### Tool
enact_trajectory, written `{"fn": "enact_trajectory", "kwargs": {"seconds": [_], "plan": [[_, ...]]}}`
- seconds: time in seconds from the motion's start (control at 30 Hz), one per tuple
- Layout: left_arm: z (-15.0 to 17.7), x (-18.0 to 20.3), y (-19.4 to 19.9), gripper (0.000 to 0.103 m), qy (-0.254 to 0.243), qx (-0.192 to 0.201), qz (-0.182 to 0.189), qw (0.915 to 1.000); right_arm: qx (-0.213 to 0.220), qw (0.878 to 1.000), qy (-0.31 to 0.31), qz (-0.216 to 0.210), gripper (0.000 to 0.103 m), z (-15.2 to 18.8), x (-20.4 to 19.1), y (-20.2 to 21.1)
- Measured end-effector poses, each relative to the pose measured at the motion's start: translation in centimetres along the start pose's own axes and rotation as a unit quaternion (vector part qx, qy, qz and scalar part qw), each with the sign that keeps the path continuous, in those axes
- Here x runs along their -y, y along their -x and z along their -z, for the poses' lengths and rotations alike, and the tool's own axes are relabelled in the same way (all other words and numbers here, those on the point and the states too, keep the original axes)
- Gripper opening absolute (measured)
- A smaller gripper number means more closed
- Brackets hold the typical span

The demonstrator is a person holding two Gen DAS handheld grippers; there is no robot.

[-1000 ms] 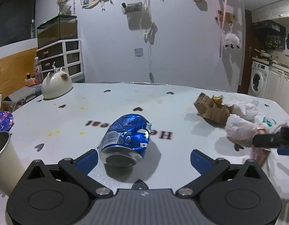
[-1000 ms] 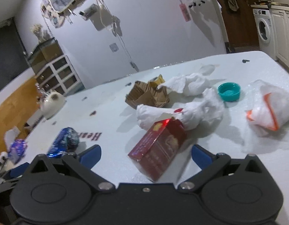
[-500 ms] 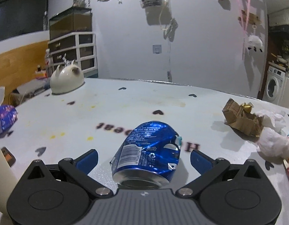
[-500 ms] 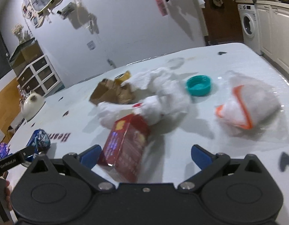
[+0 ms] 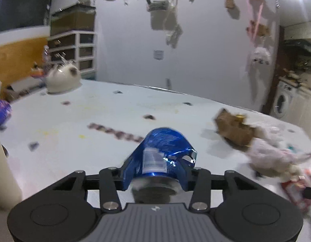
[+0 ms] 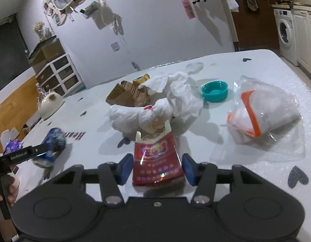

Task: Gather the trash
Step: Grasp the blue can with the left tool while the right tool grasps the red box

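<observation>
Barely begun — two pieces being gripped, the rest of the litter still spread on the table.

Left gripper: jaws have just been closing, and the blue pads now look pressed against the sides of the crushed blue can, which sits at the near middle of the table. Right gripper: jaws have also just been closing around the red packet — the pads stand just beside its edges, and contact cannot be told for certain. Left to gather, by my reading: crumpled tissue, brown cardboard scrap, teal cap, clear plastic bag. No bin shows in either view.
</observation>
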State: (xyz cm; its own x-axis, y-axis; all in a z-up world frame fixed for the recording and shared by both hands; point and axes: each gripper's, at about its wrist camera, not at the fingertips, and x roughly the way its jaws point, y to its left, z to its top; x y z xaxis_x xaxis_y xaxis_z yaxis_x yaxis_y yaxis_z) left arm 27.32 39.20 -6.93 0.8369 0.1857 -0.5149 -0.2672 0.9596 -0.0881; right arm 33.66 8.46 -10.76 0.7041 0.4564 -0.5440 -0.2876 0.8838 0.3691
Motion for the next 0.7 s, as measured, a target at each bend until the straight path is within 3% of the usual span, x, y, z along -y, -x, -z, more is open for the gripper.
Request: {"fn": "enact_trajectory", "kwargs": {"seconds": [0.07,0.27,0.3,0.33,0.4,0.6,0.7], "plan": [[0.8,0.9,0.9,0.041,-0.002,-0.01,0.021,0.9997,0.001,1.0,0.002,-0.004,0.054,0.3,0.3,0.5],[3.7,3.8,2.7,0.041,-0.036,-0.029,0.049,0.9977,0.005,1.0,-0.001,-0.012,0.052,1.6,1.5,2.8],[4.0,4.2,2.9,0.041,-0.042,-0.028,0.052,0.9974,0.005,1.0,-0.001,-0.014,0.046,1.8,1.7,3.3],[4.2,4.4,3.1,0.041,-0.047,-0.026,0.052,0.9972,0.004,1.0,0.001,-0.015,0.026,2.1,1.9,3.7],[4.4,4.8,3.4,0.042,-0.05,-0.022,0.048,0.9973,-0.001,1.0,-0.005,-0.019,0.026,2.6,2.5,4.5],[3.6,4.9,3.1,0.063,-0.024,-0.013,0.021,0.9994,0.013,0.999,-0.005,-0.033,0.031,4.1,3.6,6.3],[2.7,5.1,2.9,0.079,-0.033,0.005,-0.005,0.9994,0.007,0.999,-0.022,-0.049,0.034,4.4,4.1,6.3]]}}
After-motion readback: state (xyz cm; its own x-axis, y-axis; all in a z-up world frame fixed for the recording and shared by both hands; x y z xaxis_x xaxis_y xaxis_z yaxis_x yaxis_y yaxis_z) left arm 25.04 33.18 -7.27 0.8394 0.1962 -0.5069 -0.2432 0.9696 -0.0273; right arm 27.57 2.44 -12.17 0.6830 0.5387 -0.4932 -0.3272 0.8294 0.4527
